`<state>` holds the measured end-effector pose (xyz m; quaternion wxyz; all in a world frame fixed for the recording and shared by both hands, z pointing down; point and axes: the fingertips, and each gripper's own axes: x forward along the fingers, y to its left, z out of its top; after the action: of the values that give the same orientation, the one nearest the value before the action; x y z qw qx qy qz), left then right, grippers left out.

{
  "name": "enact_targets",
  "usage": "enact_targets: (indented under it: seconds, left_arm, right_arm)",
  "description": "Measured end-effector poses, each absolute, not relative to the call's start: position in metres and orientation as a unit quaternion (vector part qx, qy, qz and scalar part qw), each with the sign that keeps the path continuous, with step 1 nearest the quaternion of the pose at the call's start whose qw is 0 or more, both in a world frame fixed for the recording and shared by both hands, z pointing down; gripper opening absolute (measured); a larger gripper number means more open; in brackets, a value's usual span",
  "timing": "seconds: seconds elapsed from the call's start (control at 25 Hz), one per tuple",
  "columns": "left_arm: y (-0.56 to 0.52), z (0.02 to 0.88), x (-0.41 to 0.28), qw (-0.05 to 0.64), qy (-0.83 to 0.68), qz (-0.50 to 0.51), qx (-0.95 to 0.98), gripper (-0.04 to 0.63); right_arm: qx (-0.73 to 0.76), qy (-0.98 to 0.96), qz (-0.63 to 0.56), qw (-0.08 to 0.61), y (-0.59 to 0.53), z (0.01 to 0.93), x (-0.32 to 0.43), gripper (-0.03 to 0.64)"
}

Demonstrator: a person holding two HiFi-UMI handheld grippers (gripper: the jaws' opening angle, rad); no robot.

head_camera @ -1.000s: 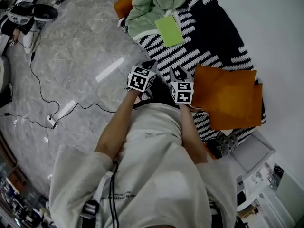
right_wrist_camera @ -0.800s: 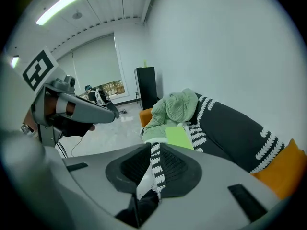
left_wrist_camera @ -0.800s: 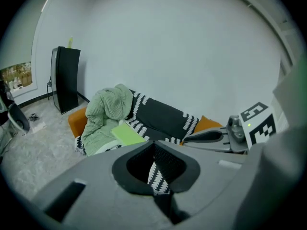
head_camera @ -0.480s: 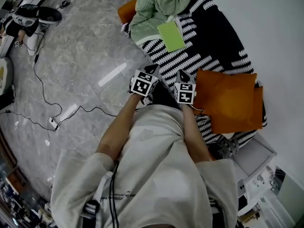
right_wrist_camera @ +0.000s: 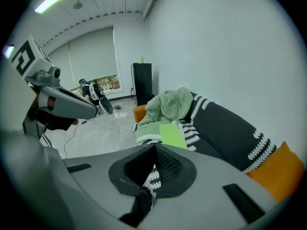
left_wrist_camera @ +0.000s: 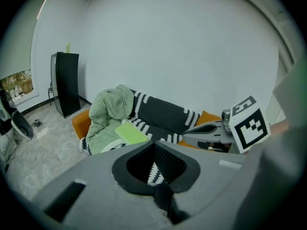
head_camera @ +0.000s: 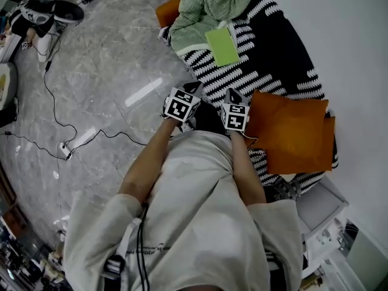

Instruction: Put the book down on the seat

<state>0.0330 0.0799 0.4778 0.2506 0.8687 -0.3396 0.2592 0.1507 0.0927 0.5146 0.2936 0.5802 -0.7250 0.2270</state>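
Observation:
A light green book point(head_camera: 222, 46) lies flat on the black-and-white striped sofa seat point(head_camera: 273, 53), next to a green knit blanket point(head_camera: 209, 5). It also shows in the left gripper view as the book point(left_wrist_camera: 130, 132) and in the right gripper view as the book point(right_wrist_camera: 171, 134), well beyond the jaws. My left gripper point(head_camera: 194, 88) and right gripper point(head_camera: 233, 94) hang side by side close to the person's body, at the sofa's near edge. Both are shut with nothing between the jaws, and neither touches the book.
Two orange cushions point(head_camera: 291, 132) lie on the seat to the right. A cable and power strip point(head_camera: 66, 153) trail over the grey tiled floor at the left. A black tower point(left_wrist_camera: 66, 83) stands past the sofa's far end. A white unit point(head_camera: 321, 214) sits at lower right.
Both grippers stay in about the same place in front of the body. The head view has shifted slightly. The book has not moved.

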Motion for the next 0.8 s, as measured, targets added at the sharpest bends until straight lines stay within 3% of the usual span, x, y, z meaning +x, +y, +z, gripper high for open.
enact_targets:
  seconds: [0.8]
  left_arm:
    - [0.086, 0.474, 0.044, 0.213, -0.317, 0.272, 0.883, 0.009]
  right_arm:
    - [0.590, -0.727, 0.204, 0.287, 0.091, 0.501, 0.156, 0.006]
